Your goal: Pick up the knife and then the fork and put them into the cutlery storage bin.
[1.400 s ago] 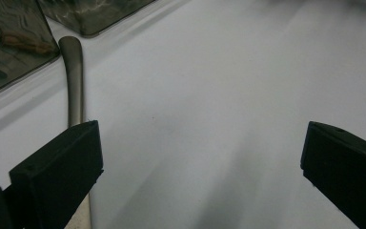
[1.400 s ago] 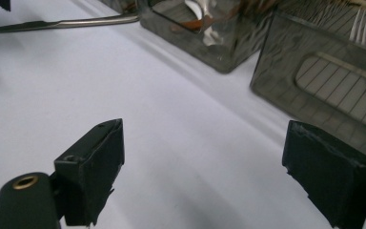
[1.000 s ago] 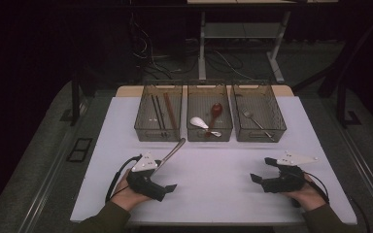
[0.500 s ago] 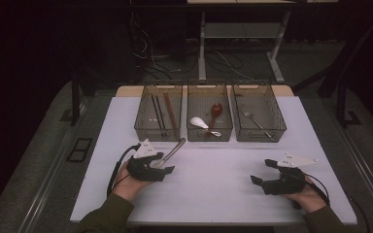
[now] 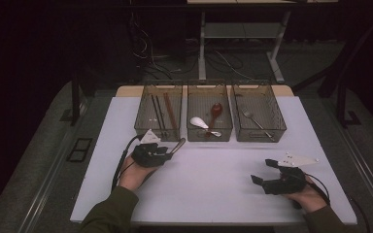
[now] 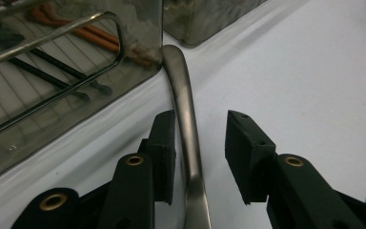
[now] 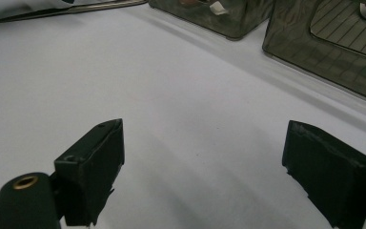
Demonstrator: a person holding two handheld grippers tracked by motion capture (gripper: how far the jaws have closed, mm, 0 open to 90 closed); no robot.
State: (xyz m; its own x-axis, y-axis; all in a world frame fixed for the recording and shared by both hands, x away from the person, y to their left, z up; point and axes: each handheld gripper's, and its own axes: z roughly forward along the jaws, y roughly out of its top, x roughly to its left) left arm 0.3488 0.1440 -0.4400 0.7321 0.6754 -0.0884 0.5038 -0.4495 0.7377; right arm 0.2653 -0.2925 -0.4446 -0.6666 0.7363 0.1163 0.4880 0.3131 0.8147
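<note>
A metal utensil (image 5: 177,145) lies on the white table top, its far end at the front corner of the left basket (image 5: 155,133). In the left gripper view its curved handle (image 6: 186,119) runs between the jaws of my left gripper (image 6: 200,129). The handle rests against the left jaw, and a gap shows to the right jaw. My left gripper (image 5: 164,151) is open around the handle. Near the front right of the table, my right gripper (image 5: 264,171) is open over bare white surface (image 7: 205,143) with nothing between its jaws.
Three smoky clear baskets stand in a row at the back. The left one holds chopsticks (image 6: 90,36), the middle basket (image 5: 210,135) holds spoons, and the right basket (image 5: 260,136) holds a fork. The white table top (image 5: 213,189) ends at dark floor on all sides.
My left gripper has slid forward along the utensil toward the baskets, so less of the handle shows ahead of it. The utensil itself has stayed put. The right gripper has hardly moved.
</note>
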